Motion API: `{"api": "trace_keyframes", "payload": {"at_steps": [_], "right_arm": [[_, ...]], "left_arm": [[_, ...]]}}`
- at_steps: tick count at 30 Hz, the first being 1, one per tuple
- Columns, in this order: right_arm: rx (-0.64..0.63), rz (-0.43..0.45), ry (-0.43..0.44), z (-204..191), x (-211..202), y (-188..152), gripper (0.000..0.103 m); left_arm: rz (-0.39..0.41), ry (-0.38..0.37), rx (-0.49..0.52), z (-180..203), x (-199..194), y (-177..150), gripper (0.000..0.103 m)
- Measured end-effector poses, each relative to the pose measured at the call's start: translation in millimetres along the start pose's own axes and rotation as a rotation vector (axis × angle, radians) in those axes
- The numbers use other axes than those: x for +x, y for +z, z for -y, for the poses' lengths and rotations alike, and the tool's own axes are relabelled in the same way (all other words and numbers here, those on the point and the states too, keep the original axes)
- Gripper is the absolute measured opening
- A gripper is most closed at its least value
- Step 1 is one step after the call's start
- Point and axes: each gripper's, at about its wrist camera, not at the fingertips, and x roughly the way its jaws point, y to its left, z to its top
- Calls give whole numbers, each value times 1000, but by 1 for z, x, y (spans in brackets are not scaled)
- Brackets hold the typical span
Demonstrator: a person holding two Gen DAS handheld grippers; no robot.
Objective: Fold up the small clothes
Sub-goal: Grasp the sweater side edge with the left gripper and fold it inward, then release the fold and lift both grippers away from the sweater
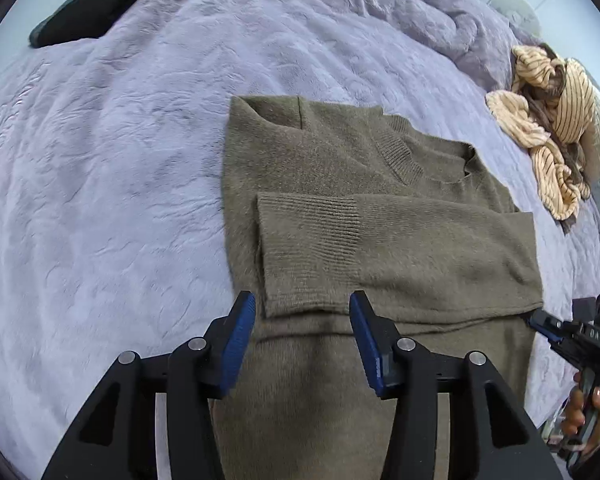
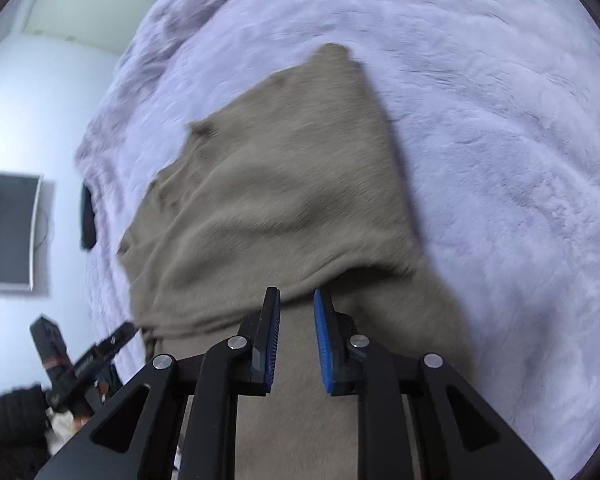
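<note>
An olive-brown knit sweater (image 1: 340, 184) lies flat on the lilac blanket (image 1: 100, 180), both sleeves folded across its body. One ribbed cuff (image 1: 312, 240) lies just ahead of my left gripper (image 1: 302, 308), which is open and empty, hovering over the sweater's lower part. My right gripper (image 2: 297, 302) is partly open and empty, hovering over the sweater (image 2: 268, 184) near the folded sleeve's edge. The right gripper also shows at the right edge of the left wrist view (image 1: 540, 322). The left gripper shows at lower left in the right wrist view (image 2: 120, 334).
A crumpled cream striped garment (image 1: 548, 120) lies at the far right of the bed. A dark cushion (image 1: 88, 4) sits at the far left. A wall-mounted screen (image 2: 10, 232) shows beyond the bed's edge.
</note>
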Motion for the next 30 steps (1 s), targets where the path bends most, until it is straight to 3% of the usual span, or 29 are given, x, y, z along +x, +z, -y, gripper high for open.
{"api": "trace_keyframes", "payload": {"at_steps": [4,7,14,23,26,30], "right_arm": [[-148,-93,14,-34,-1,-42,21],[-274,-203,-24,-54,18,-86,21],[-371,-357,-156,-46,51,-146,21],[-480,-379,-202,-32,57,-158,20],[-502,-398,-203,-35,57,-156,20],[-512,-397,-179,-47,47,-144,20]], "left_arm": [[-11,7,-29,-3,-21,-18,50],[-23,21,-43,-3,-35,-34,50],[-53,57,-47,-7,-70,-67,50],[-54,179,-26,-25,-114,-100,50],[-53,232,-62,-35,-122,-108,50],[-38,245,-135,-38,-128,-117,50]]}}
